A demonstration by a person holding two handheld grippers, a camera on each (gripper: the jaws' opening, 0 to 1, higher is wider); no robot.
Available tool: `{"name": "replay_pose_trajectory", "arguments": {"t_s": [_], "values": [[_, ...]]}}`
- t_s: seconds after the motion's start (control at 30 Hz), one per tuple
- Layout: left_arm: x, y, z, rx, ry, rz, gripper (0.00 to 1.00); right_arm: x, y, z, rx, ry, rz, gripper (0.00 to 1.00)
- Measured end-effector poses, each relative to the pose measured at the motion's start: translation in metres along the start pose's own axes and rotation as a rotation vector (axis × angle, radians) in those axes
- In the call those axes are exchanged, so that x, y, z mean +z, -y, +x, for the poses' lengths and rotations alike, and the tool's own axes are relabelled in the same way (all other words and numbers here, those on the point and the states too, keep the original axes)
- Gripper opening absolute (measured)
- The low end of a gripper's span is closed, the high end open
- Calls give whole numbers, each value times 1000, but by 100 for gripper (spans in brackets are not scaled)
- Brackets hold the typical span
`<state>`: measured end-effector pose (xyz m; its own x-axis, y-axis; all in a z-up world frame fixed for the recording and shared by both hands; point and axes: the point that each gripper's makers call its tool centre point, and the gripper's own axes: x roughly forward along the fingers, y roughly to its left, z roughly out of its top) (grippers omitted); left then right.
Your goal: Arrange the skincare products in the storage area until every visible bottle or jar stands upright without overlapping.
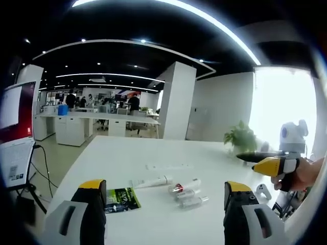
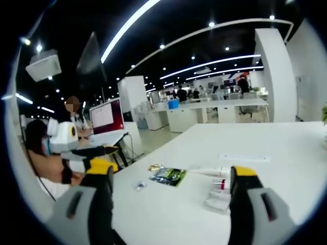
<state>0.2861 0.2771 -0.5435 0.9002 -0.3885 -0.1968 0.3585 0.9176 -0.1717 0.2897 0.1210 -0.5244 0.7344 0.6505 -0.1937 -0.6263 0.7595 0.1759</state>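
Small skincare tubes (image 1: 186,193) lie flat mid-tabletop (image 1: 122,158), beside green sachet (image 1: 121,198). Left gripper (image 1: 161,196) and right gripper (image 2: 171,181): fingers spread, empty. Tubes likely light, slick; grip mid-body.

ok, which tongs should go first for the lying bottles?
Right, probably. Its open tongs have the lying bottles close, by the right-hand jaw; from the left tongs, also open, those bottles lie further out.
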Motion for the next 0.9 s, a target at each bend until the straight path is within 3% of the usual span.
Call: {"name": "replay_pose_trajectory", "arguments": {"t_s": [0.9], "values": [[7, 0, 4, -29, 26, 36, 100, 12, 21, -9, -43, 51, 17, 100]]}}
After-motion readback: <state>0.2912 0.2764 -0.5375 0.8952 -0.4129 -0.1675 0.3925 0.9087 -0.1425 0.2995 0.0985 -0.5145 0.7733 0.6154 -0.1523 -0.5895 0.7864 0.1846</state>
